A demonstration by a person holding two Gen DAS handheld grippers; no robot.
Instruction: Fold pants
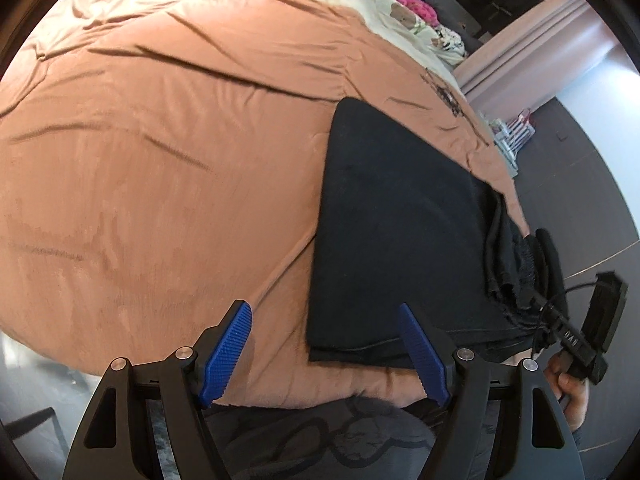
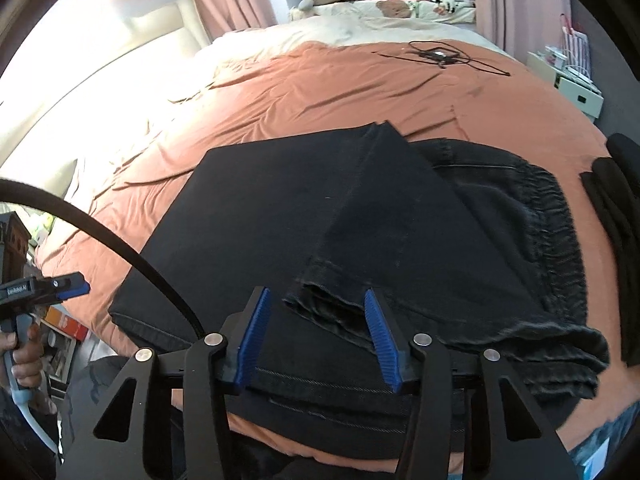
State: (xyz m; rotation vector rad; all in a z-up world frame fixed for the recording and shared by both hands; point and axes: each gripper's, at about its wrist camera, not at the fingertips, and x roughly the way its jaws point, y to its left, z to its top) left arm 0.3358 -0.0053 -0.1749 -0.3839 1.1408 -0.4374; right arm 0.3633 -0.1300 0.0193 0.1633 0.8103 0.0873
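while the right gripper (image 2: pixel 318 336) stands partly parted over a hem, pads off it, the left gripper (image 1: pixel 324 354) gapes wide and empty; folded black denim pants (image 2: pixel 360 220) lie at twelve o'clock on the rust-orange bedspread (image 2: pixel 320 92).

Black pants (image 2: pixel 304 216) – folded flat on bed's near edge, leg cuffs doubled back over, elastic waistband rightward.
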